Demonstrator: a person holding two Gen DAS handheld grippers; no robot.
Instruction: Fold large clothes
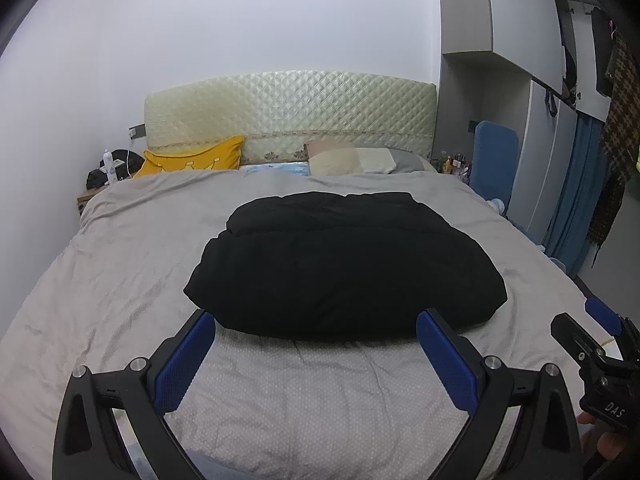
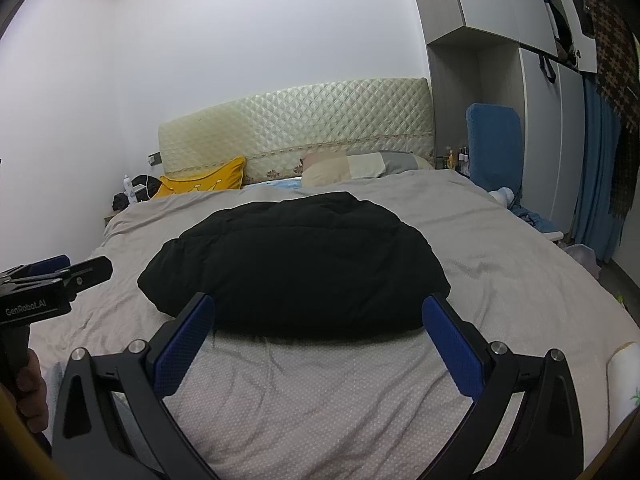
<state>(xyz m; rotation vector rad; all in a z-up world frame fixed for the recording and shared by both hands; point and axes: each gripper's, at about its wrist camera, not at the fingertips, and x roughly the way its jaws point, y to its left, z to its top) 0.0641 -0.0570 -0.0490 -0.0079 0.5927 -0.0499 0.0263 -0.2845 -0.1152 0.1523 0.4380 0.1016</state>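
A black puffy garment point(image 1: 344, 264) lies folded into a thick oval bundle on the grey bed cover point(image 1: 120, 264); it also shows in the right wrist view point(image 2: 296, 264). My left gripper point(image 1: 316, 332) is open and empty, its blue pads just short of the bundle's near edge. My right gripper point(image 2: 318, 316) is open and empty, also at the near edge of the bundle. The right gripper's body shows at the right edge of the left wrist view point(image 1: 600, 356). The left gripper's body shows at the left edge of the right wrist view point(image 2: 48, 284).
A quilted cream headboard point(image 1: 292, 116) stands at the far end, with a yellow pillow point(image 1: 192, 158) and a beige and grey pillow point(image 1: 360, 160). A cluttered nightstand point(image 1: 108, 176) is far left. A blue chair point(image 1: 494, 156) and wardrobe with hanging clothes point(image 1: 616, 120) stand right.
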